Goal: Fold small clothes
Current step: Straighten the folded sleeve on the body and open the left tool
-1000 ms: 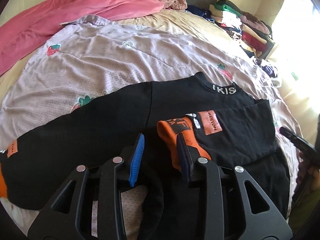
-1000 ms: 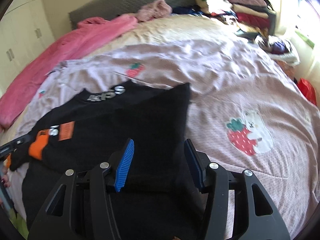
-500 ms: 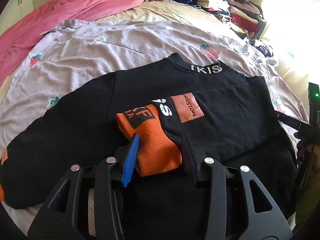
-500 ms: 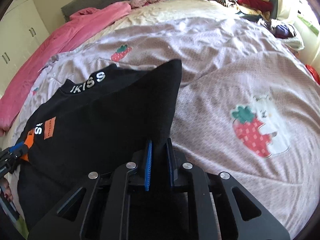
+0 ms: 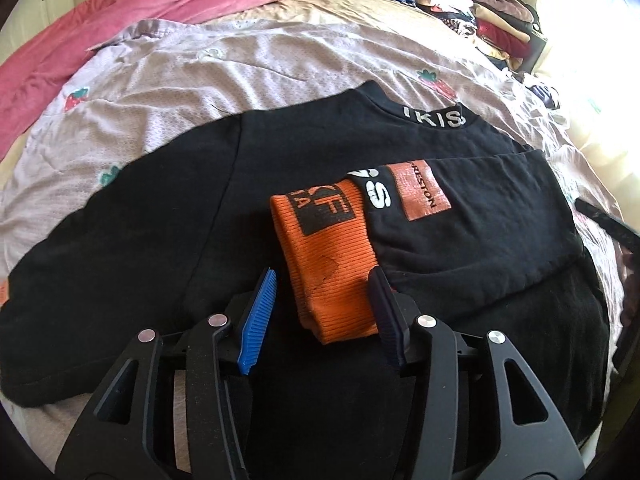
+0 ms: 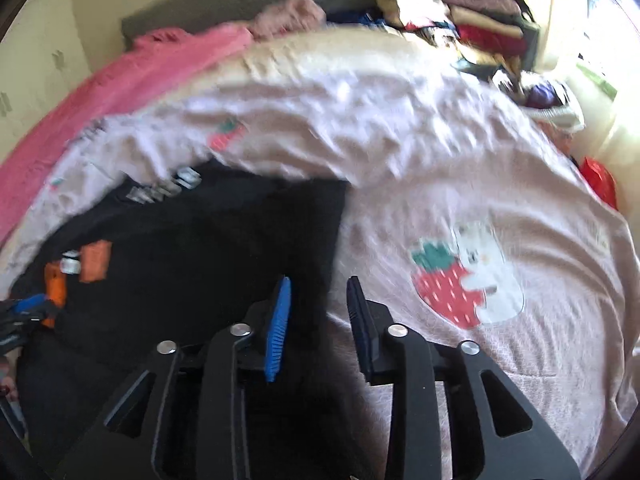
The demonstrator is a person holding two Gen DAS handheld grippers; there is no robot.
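A black sweatshirt with white collar lettering lies flat on the bed. Its right sleeve is folded across the body, ending in an orange cuff. My left gripper is open, its blue pads either side of the cuff's near end, not gripping it. In the blurred right wrist view the sweatshirt shows at left. My right gripper is open over the folded right edge of the sweatshirt, with nothing between its pads. The other sleeve stretches out to the left.
A lilac quilt with strawberry prints covers the bed. A pink blanket lies at the far left. Stacks of folded clothes sit at the far right corner. A red item is beside the bed's right edge.
My right gripper, shut on the sweatshirt's folded edge half a second ago, has opened and let it go. My left gripper opened wider around the orange cuff, and the view shifted slightly.
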